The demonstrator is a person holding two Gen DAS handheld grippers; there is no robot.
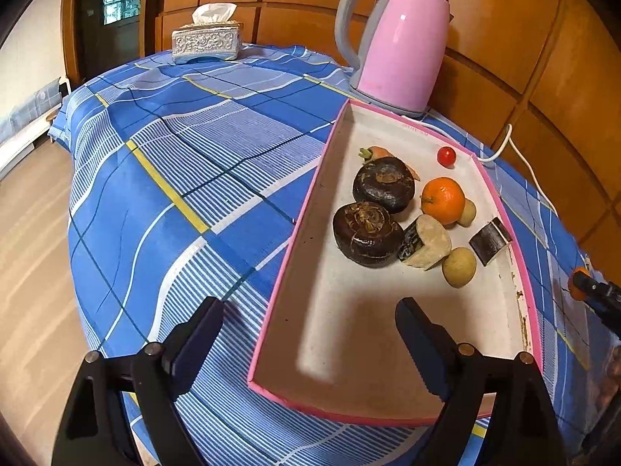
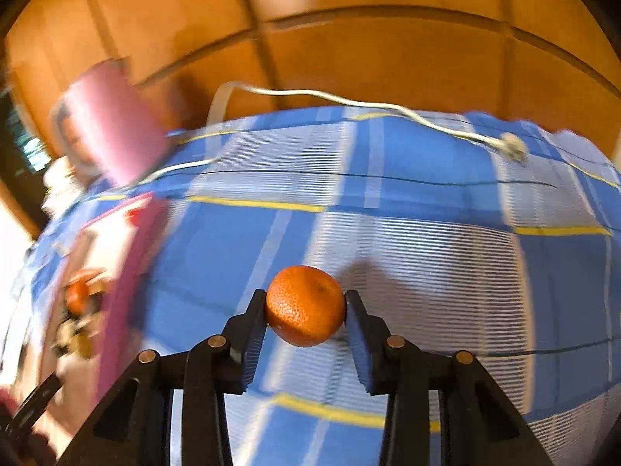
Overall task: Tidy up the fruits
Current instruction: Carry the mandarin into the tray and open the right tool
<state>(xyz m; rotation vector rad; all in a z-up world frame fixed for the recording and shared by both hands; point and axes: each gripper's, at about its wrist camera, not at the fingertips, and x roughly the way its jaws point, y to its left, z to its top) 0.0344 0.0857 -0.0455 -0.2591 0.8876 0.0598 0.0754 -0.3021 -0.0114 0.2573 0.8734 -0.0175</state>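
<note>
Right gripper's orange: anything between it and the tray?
Nothing visible blocks it. The right gripper holds the orange over bare tablecloth, with the tray off to its left. Only the tray's low pink wall must be cleared, and the tray's near end is free.

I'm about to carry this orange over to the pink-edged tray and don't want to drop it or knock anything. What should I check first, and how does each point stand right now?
1. Grip: the right gripper has both pads against the held orange: ok.
2. Orange clear of the tablecloth: it seems lifted, with its shadow beside it: ok.
3. Free spot in the tray: the near end is bare: ok.
4. Left gripper out of the way: open, straddling the tray's near left wall: not ok.
5. Kettle cord away from the path: it lies far behind the orange: ok.
6. Grip firmness: cannot tell.
</note>
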